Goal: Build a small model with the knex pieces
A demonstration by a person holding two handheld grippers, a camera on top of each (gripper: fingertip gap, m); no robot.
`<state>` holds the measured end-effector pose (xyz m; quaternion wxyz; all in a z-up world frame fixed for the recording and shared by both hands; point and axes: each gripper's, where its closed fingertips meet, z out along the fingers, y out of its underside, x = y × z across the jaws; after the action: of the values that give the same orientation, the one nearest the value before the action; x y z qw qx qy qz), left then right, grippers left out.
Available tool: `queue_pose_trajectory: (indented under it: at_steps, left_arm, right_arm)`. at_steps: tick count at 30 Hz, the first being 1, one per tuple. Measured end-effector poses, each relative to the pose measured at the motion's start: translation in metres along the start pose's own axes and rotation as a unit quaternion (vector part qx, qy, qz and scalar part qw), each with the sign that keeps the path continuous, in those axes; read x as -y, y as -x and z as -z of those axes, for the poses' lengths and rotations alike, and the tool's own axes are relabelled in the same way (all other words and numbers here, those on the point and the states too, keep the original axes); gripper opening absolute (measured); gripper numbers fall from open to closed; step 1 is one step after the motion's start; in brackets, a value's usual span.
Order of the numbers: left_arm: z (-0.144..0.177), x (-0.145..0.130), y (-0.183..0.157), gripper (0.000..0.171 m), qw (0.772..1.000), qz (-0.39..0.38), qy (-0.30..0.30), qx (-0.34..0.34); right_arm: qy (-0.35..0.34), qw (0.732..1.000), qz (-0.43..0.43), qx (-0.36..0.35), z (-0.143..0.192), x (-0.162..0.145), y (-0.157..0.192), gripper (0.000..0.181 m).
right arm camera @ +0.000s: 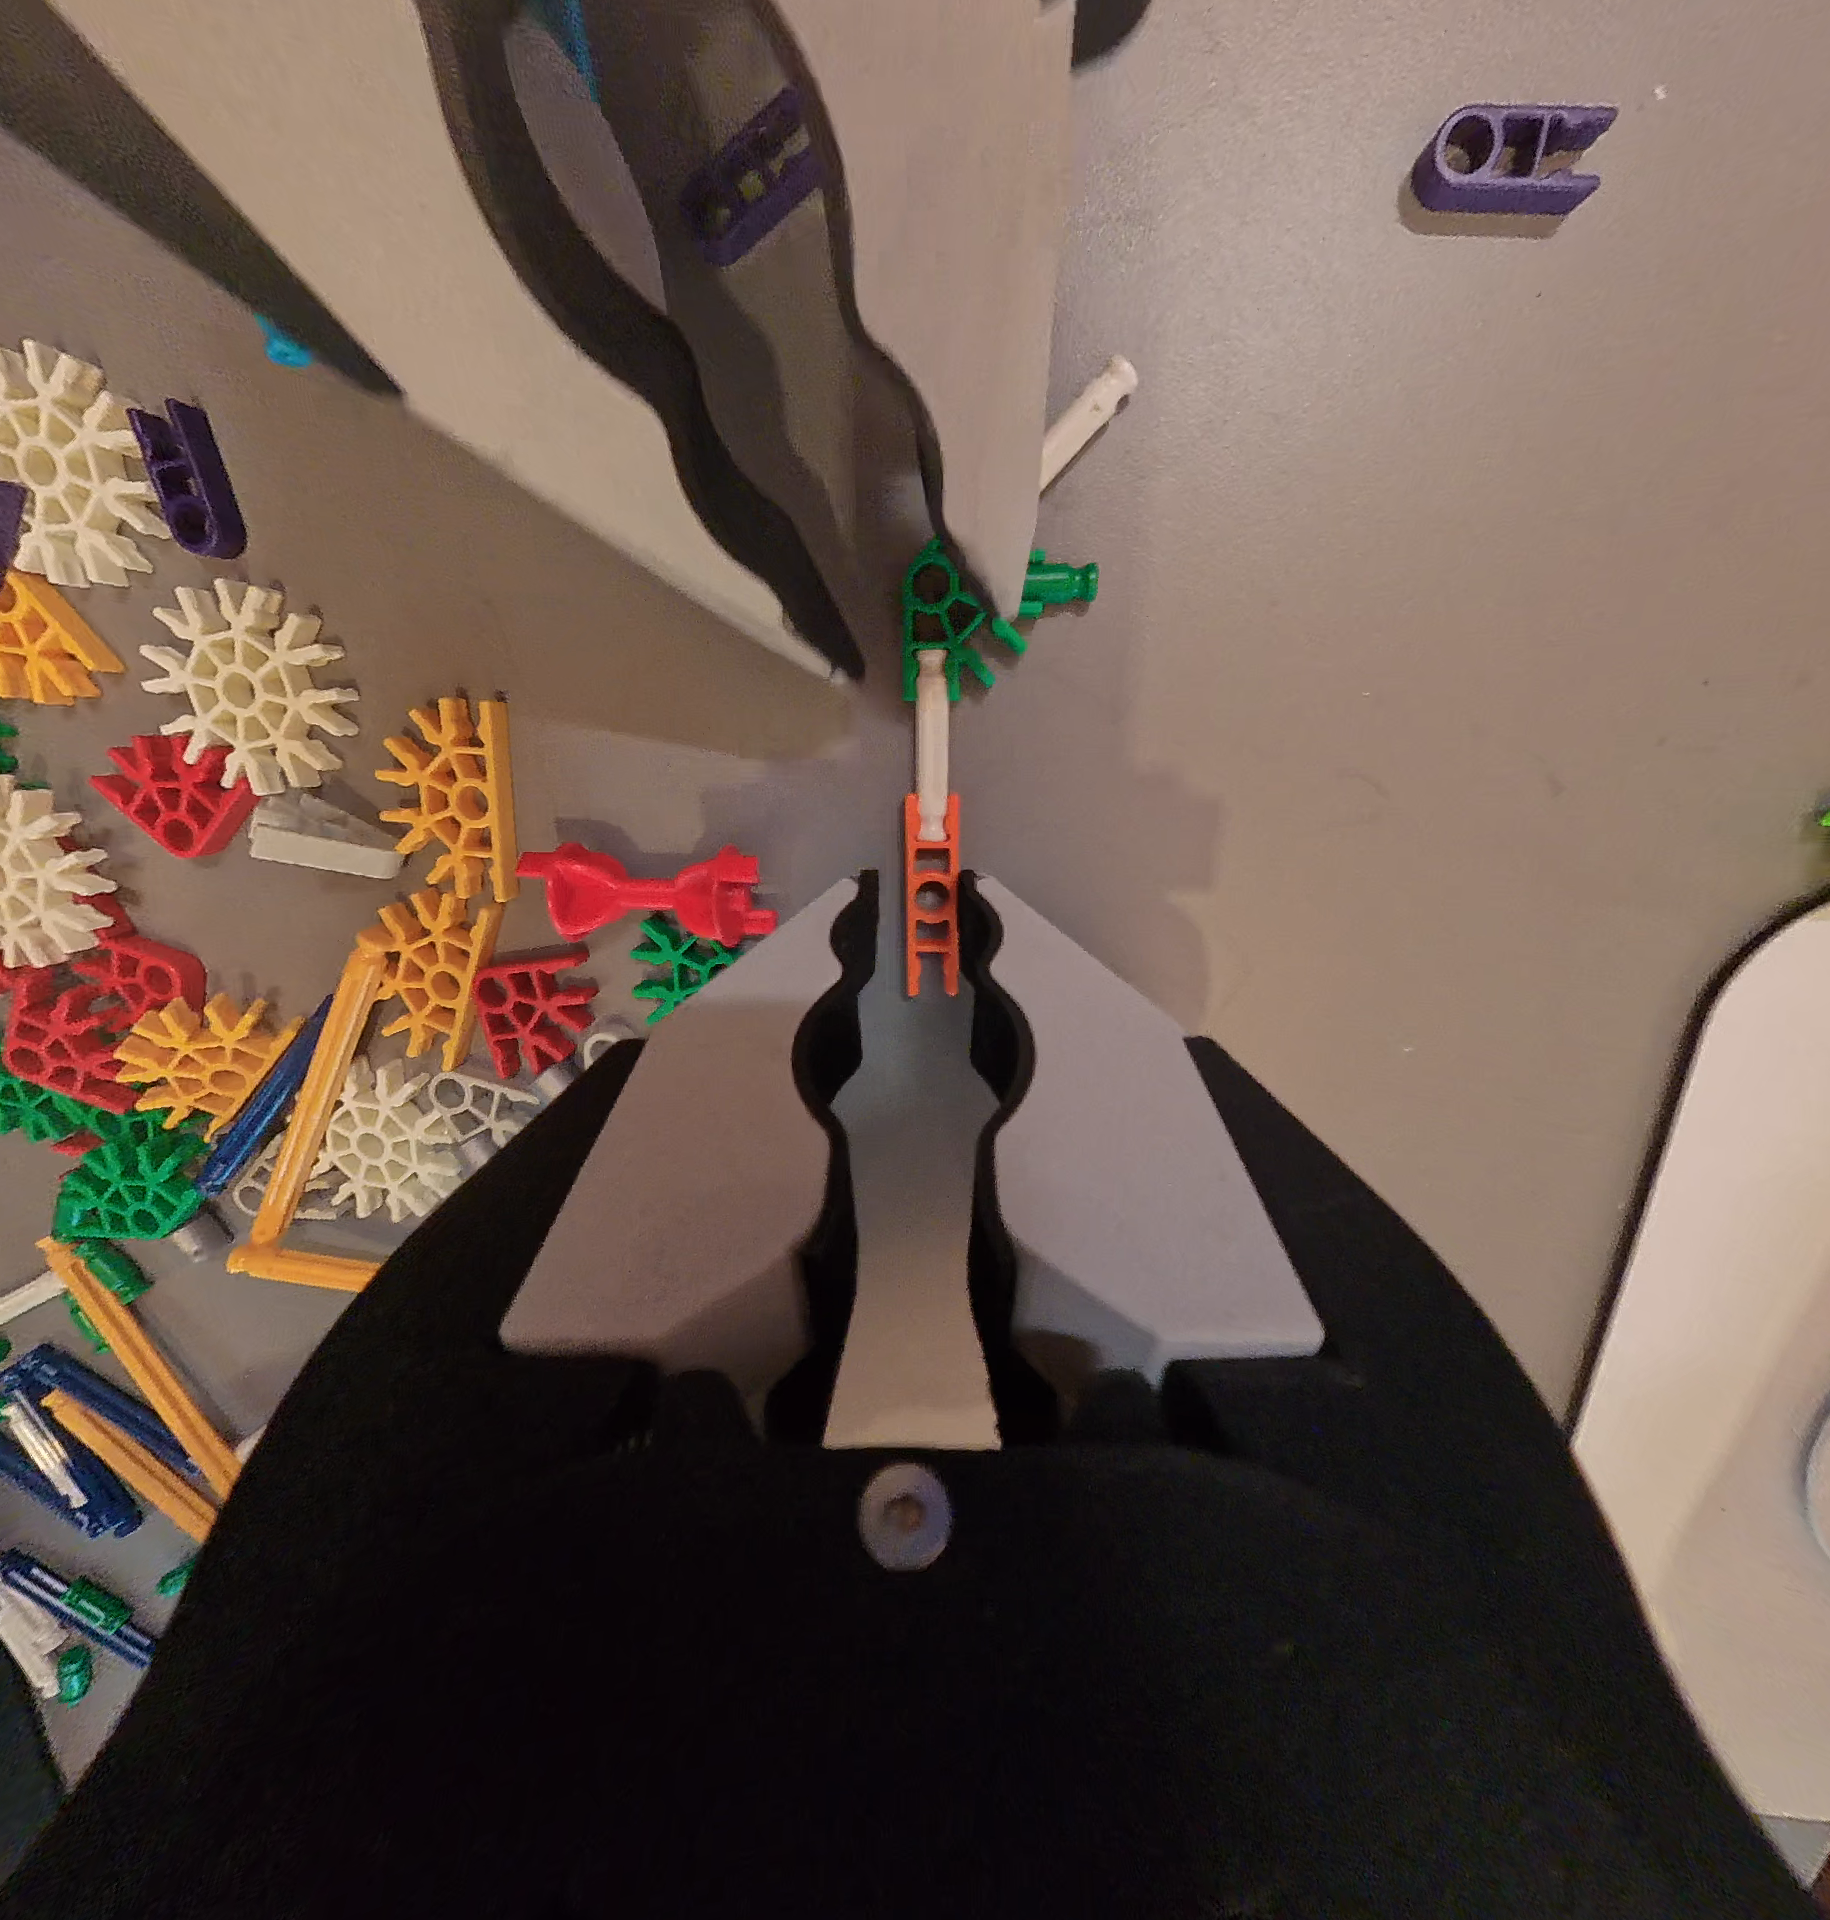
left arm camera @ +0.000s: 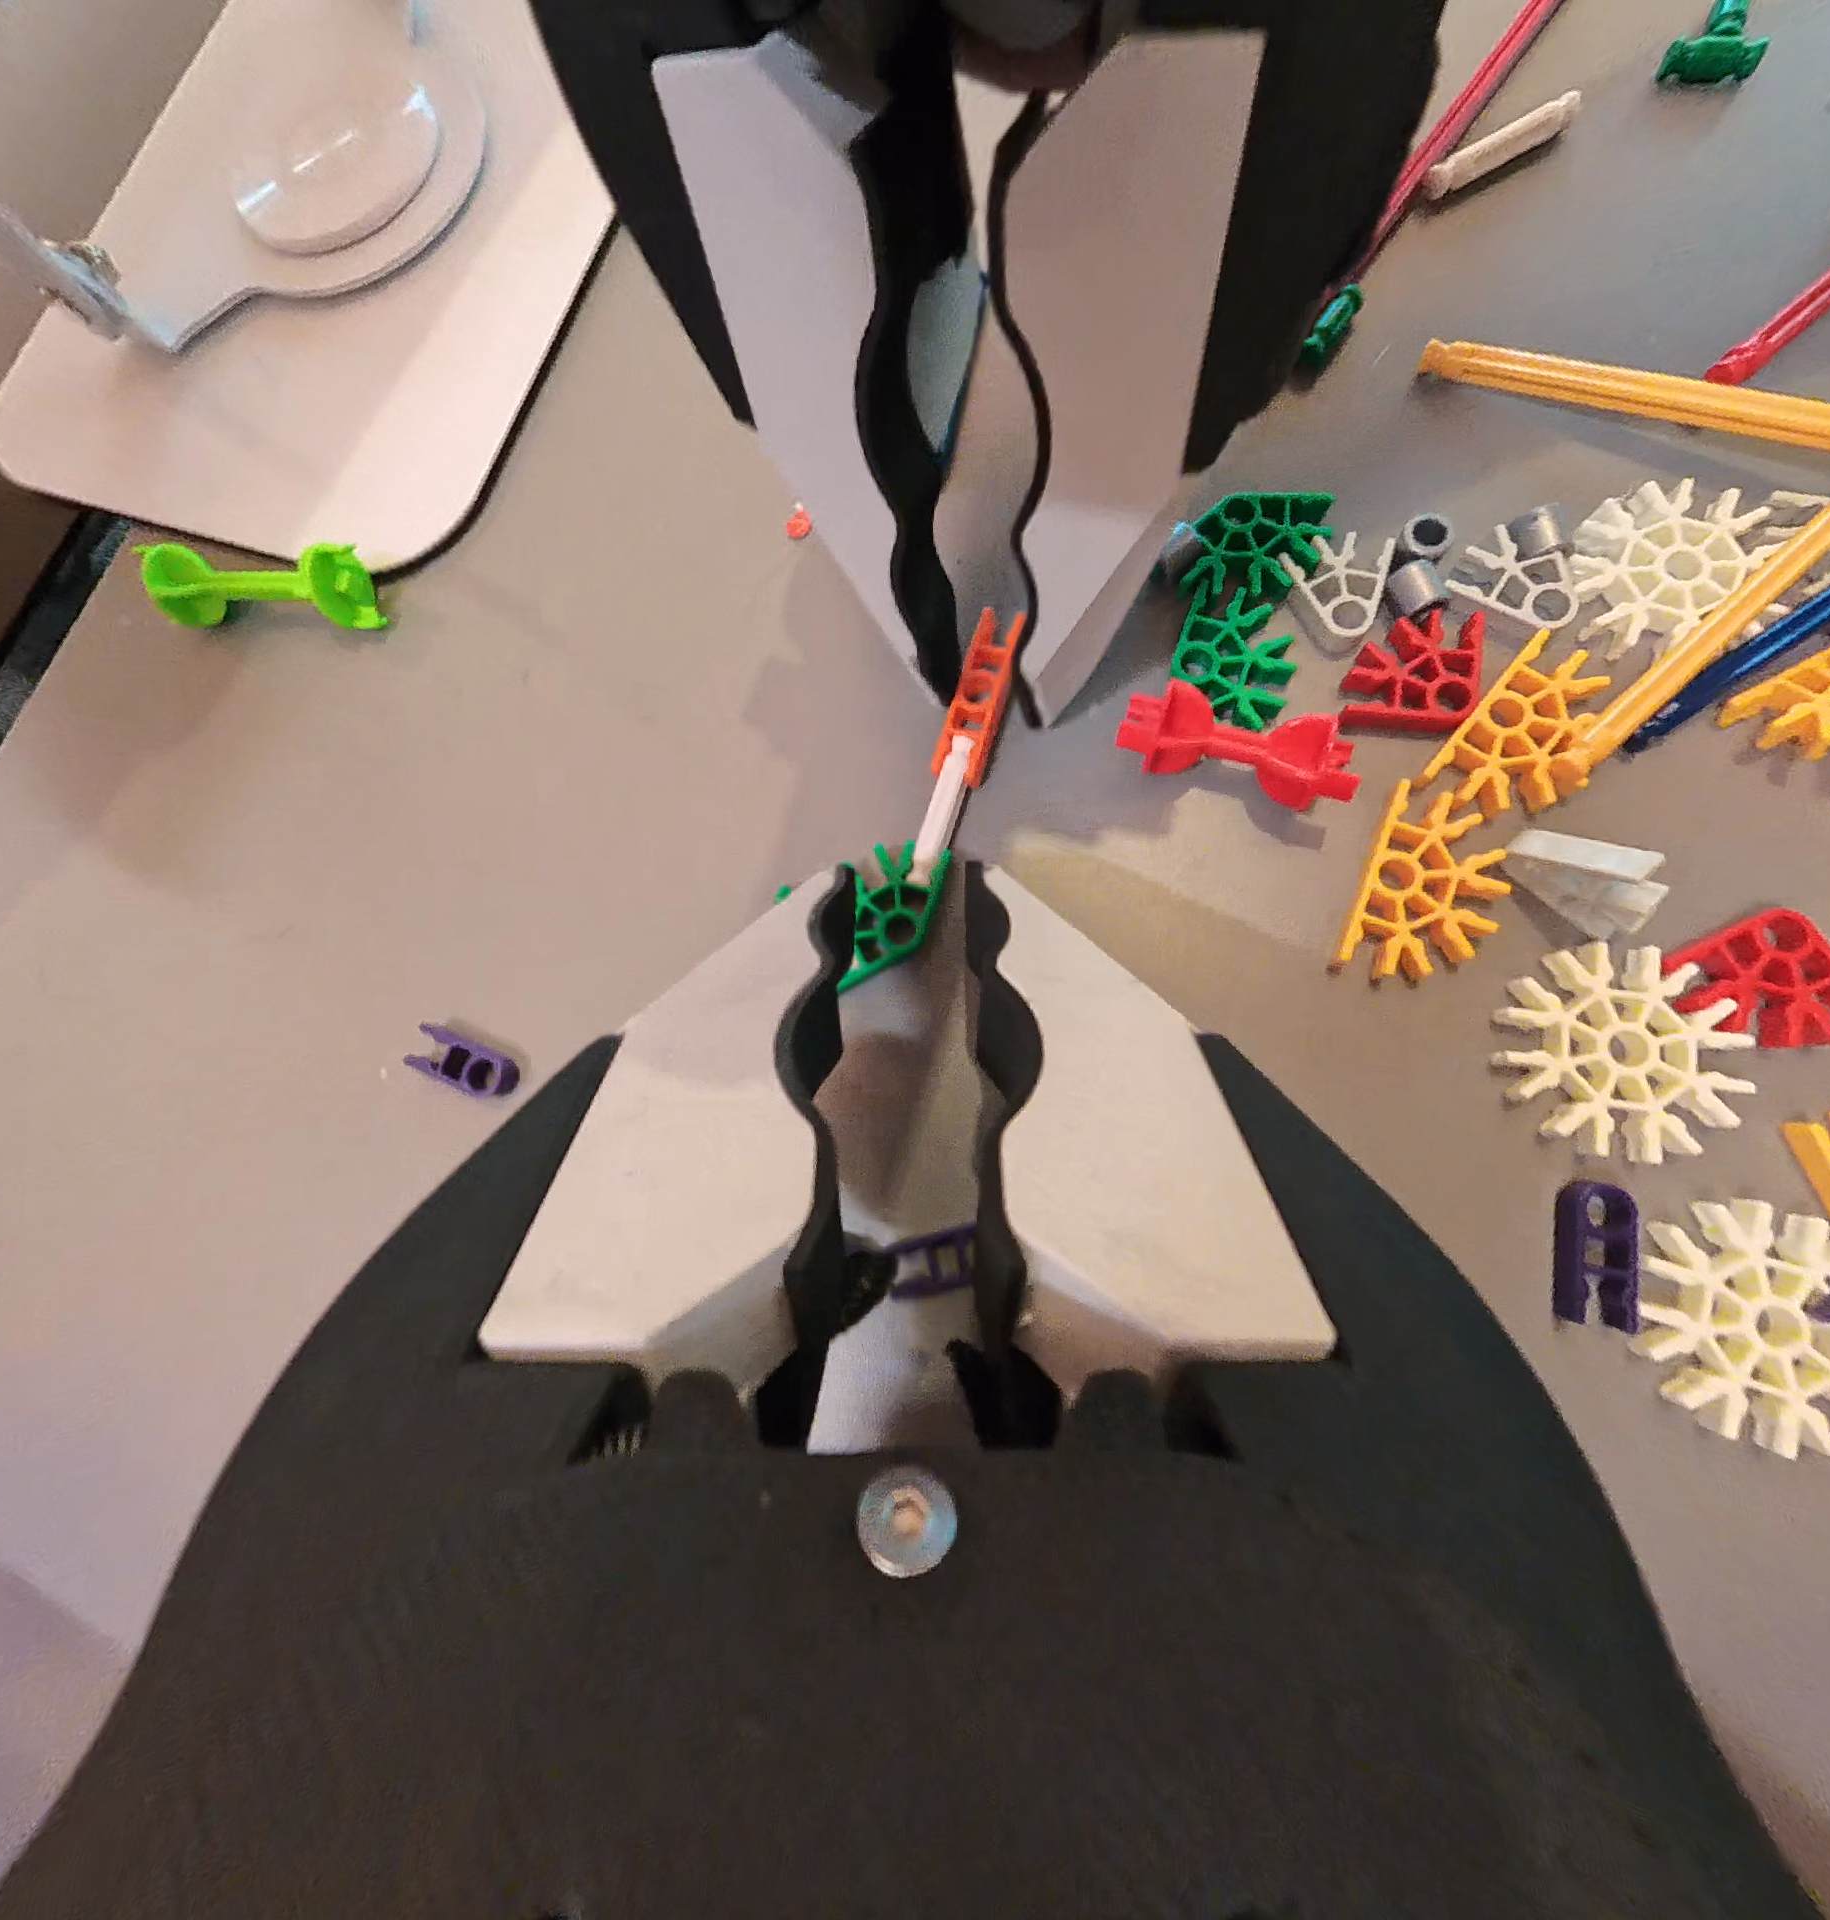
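Left wrist view: left gripper [left arm camera: 903,883] clamped on a green connector [left arm camera: 887,914], jaws tight on it. White rod [left arm camera: 940,805] already seated in that connector and running on into an orange connector [left arm camera: 978,686], itself pinched by the right gripper [left arm camera: 984,707] opposite. Three pieces joined in a line, held above the grey tabletop [left arm camera: 475,831] near its middle. Loose parts heaped toward the right edge: red spool piece [left arm camera: 1238,743], white snowflake connector [left arm camera: 1623,1049], yellow rods [left arm camera: 1659,395]. Lime piece [left arm camera: 256,587] and purple clip [left arm camera: 464,1065] lying apart on the left. Nothing between the jaws and the assembly.

Right wrist view: same chain seen from the other end, jaws closed on the orange connector. Another white rod [right arm camera: 1087,416] lying beyond.
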<state>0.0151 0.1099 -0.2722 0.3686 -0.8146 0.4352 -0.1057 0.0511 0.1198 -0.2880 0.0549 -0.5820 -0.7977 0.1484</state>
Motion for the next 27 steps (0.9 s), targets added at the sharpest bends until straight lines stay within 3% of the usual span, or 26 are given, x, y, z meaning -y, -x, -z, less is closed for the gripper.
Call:
queue_pose_trajectory:
  at_steps: [5,15,27]
  left_arm:
    - [0.008,-0.004,-0.004,0.019,1.000,-0.001,0.005,0.016]
    - [0.020,0.000,-0.004,0.023,0.999,0.004,0.003,0.045]
    - [0.035,-0.007,-0.012,0.028,0.997,0.037,0.013,0.071]
  right_arm:
    - [-0.011,1.000,-0.023,-0.016,0.014,-0.007,-0.002,0.028]
    - [-0.106,0.990,-0.081,-0.048,0.071,-0.021,0.012,0.025]
    - [-0.137,0.978,-0.126,-0.095,0.088,-0.056,0.019,0.027]
